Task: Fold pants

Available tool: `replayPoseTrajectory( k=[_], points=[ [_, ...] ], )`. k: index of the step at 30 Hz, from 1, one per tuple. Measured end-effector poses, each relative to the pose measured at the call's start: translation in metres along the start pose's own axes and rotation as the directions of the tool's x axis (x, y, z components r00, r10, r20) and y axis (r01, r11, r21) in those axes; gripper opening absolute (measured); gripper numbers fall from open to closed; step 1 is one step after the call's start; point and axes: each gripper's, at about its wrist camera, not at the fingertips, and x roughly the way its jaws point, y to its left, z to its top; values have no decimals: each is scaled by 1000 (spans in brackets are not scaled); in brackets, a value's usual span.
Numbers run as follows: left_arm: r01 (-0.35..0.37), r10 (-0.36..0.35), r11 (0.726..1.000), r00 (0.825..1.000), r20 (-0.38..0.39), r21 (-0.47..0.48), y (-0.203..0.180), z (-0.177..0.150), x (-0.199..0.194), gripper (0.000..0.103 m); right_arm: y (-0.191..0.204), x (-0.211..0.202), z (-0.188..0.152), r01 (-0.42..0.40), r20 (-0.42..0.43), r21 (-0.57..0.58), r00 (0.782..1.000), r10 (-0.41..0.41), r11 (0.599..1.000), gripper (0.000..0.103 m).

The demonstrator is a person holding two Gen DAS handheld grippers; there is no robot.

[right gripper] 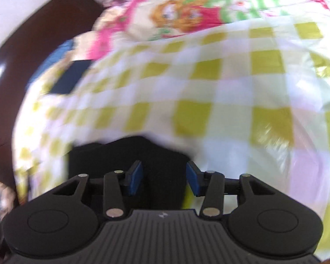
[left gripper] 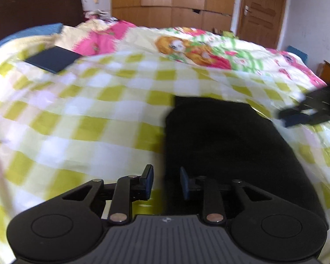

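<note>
the black pants [left gripper: 226, 154], folded into a dark block, lie on the yellow-and-white checked sheet [left gripper: 94, 118] in the lower right of the left wrist view. the left gripper [left gripper: 166, 182] sits at their left edge, jaws narrow with a gap, pads not pressing cloth. the right gripper [right gripper: 164, 179] hangs above the pants' near end at bottom centre, jaws apart, nothing gripped. a dark blue folded item [left gripper: 52, 58] rests upper left.
</note>
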Motion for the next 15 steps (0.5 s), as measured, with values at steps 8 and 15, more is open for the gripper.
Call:
replayPoseTrajectory(
  k=[8,15],
  points=[
    [65,-65,997,998,11,-46,33,1,-6,58,4,-15,-99,-177,-3,203,983,182,963,68],
    [107,-106,994,994,-30,35,7,-6,17,55,-14,2,-92,-139,-69,322,983,170,936,70]
  ],
)
